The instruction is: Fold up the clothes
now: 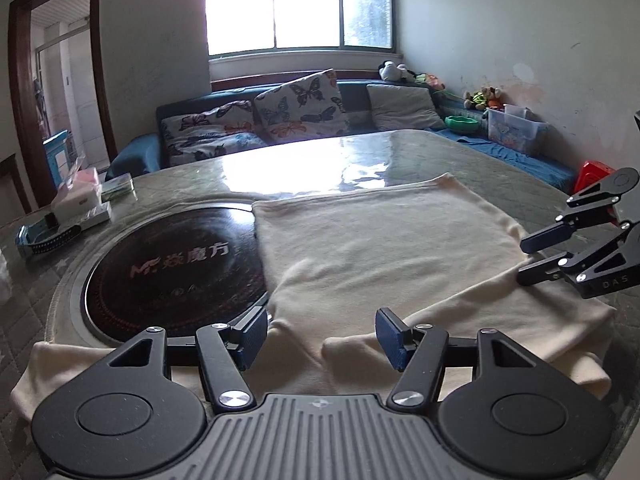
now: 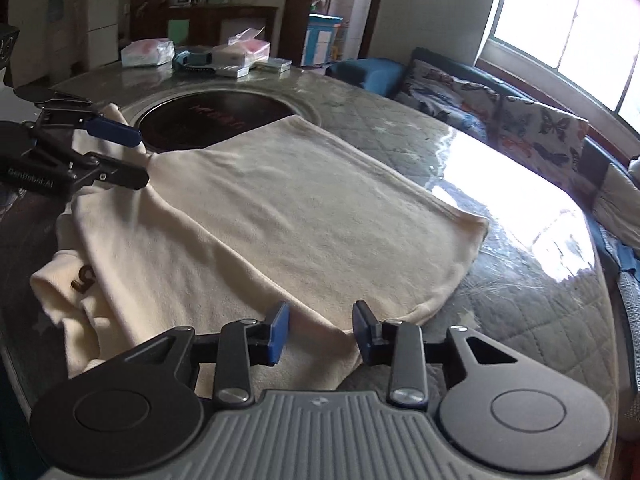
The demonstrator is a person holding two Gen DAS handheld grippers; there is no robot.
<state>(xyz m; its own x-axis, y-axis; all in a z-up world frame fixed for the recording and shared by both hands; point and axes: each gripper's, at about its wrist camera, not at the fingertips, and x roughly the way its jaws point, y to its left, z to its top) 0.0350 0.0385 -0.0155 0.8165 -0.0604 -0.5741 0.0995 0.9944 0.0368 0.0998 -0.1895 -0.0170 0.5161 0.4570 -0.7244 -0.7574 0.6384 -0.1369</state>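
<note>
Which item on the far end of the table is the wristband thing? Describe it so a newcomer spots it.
Start at the round table with the dark cooktop disc set in its middle. Beyond the disc, at the table's far edge, sits a cluster of tissue packs and flat boxes. The blue band lies among them: the only curved, dark-blue strap among pale, boxy neighbours.

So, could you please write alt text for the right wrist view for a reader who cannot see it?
A cream garment lies partly folded on a glass-topped table, with the open right gripper poised over its near edge. The left gripper, also open, sits at the garment's far left, beside a dark round cooktop set into the table.
</note>
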